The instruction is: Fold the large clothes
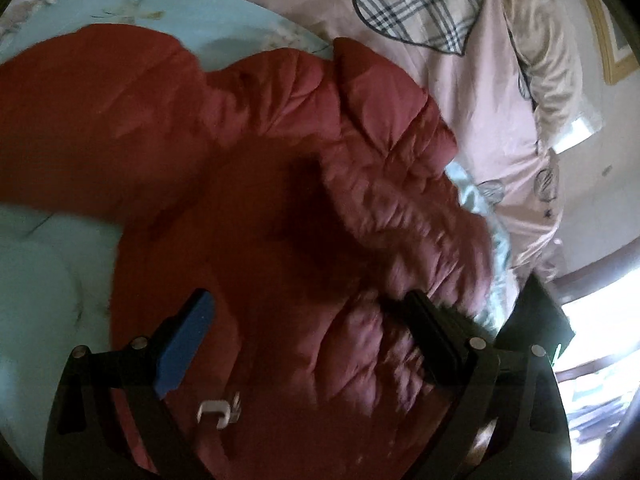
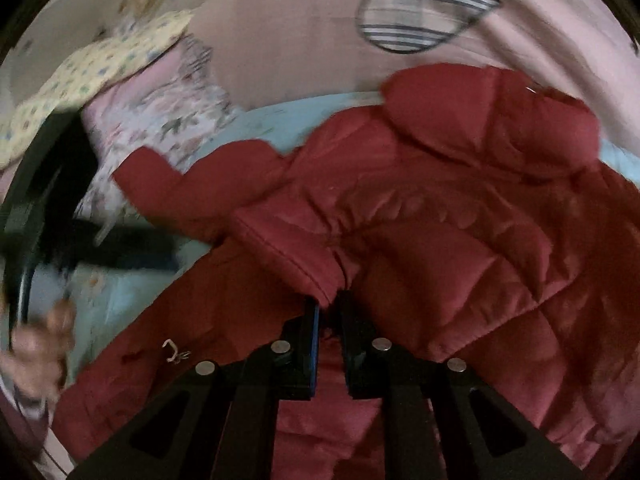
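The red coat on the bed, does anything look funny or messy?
Yes. The red coat lies rumpled, with one sleeve folded over its body and pinched in the right claw. The left claw is open above it.

the big red coat (image 1: 248, 184) covers most of the blue sheet (image 1: 52, 280). there is bare sheet to its left side, where a gripper could pass. the pink blanket (image 1: 472, 92) is piled up just behind the coat and blocks that way. a flowery pillow (image 2: 160, 120) sits near the coat's sleeve (image 2: 160, 184).
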